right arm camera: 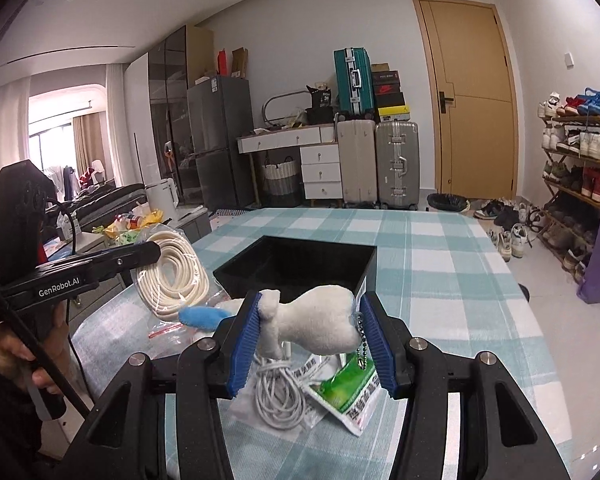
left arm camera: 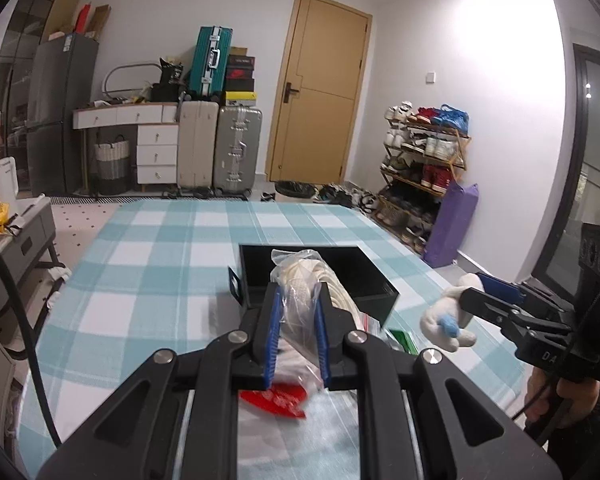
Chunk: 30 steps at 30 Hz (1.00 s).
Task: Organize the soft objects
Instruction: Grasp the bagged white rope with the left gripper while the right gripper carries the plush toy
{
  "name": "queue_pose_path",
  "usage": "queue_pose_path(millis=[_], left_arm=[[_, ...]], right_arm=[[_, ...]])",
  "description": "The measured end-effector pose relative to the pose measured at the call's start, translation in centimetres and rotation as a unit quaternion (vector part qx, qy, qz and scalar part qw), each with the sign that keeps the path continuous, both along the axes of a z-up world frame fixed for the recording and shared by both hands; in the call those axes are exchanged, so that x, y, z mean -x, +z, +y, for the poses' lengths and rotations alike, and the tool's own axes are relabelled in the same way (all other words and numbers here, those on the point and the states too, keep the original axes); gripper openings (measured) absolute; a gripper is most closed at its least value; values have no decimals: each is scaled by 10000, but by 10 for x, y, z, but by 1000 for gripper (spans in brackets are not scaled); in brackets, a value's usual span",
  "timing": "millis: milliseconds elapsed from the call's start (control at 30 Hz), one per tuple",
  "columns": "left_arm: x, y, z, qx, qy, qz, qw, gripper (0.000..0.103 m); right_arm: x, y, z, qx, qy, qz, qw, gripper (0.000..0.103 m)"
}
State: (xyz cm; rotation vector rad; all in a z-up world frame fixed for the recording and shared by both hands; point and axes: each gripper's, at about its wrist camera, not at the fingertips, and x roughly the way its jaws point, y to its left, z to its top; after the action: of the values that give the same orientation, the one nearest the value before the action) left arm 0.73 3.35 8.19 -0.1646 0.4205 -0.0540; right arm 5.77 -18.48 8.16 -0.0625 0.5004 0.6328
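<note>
My left gripper (left arm camera: 298,300) is shut on a clear bag holding a coil of white cord (left arm camera: 300,280), lifted above the table just in front of the open black box (left arm camera: 364,280). The bag also shows in the right wrist view (right arm camera: 172,276). My right gripper (right arm camera: 310,312) is shut on a white plush toy (right arm camera: 320,320) with a bead chain, held above the table near the box (right arm camera: 300,264). In the left wrist view the toy (left arm camera: 446,320) hangs to the right of the box, with a blue part showing.
On the checked tablecloth (right arm camera: 440,280) under the right gripper lie a bundle of white cable (right arm camera: 278,396) and a green-and-white packet (right arm camera: 348,392). A red packet (left arm camera: 276,398) lies under the left gripper. Suitcases, drawers and a shoe rack stand beyond the table.
</note>
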Motion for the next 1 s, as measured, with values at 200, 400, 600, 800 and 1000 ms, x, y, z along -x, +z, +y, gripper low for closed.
queue_pose_path(millis=[200,400,600,800,1000], left_arm=[[-12,11,8,-81,161,-175,9997,14],[-30,17,12,-180,250,-269,9992,14],[-49,21,19,-116,342,-313,9989,14],[-68,20,21,-153,380,-269,9988,14],[-88,12,20,-189,412,-140,9989,14]], right_arm=[[-15,14,10,91,-56,-119,9999,51],[-37,29,13,-28,-152,-186,9997,51],[-56,44,18,-24,-257,-327,9991,51],[-79,44,25,89,-289,-323,9990,51],[-101,32,32,245,-266,-188,9992,51]])
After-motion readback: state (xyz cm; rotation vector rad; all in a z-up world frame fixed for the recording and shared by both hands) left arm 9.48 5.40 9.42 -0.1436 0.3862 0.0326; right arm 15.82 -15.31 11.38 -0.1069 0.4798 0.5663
